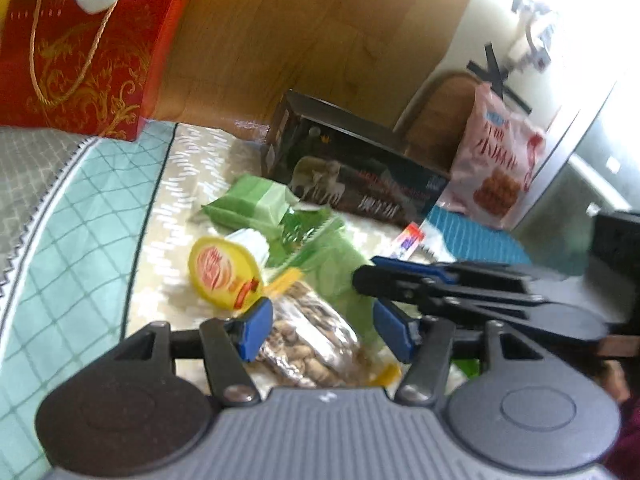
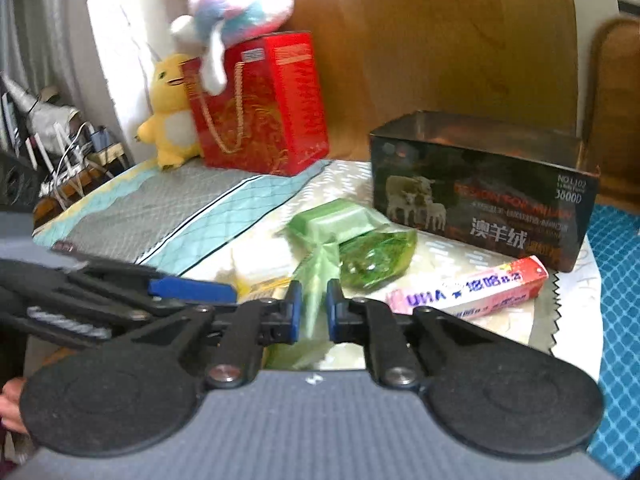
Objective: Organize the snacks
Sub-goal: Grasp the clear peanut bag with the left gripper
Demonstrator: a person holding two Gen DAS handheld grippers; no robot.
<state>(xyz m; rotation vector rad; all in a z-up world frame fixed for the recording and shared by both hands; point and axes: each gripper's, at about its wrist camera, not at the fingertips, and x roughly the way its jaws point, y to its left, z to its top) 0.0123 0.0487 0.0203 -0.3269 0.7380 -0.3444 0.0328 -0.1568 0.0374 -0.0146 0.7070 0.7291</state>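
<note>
Snacks lie on a bed in front of an open dark box (image 1: pixel 360 168) (image 2: pixel 484 192). My left gripper (image 1: pixel 324 330) is open, its jaws on either side of a clear bag of nuts (image 1: pixel 308 340). A yellow-lidded jelly cup (image 1: pixel 224 272) sits just left of it. My right gripper (image 2: pixel 312 312) is shut on a light green packet (image 2: pixel 316 292) (image 1: pixel 340 272); it also shows in the left wrist view (image 1: pixel 440 280). Other green packets (image 2: pixel 344 220) (image 1: pixel 256 200) and a pink stick pack (image 2: pixel 468 288) lie nearby.
A red gift bag (image 2: pixel 260 108) (image 1: pixel 80 48) stands at the bed's head with a yellow plush (image 2: pixel 172 112) and a white plush (image 2: pixel 240 4). A pink snack bag (image 1: pixel 496 160) leans by the dark box. A wooden headboard (image 2: pixel 420 40) runs behind.
</note>
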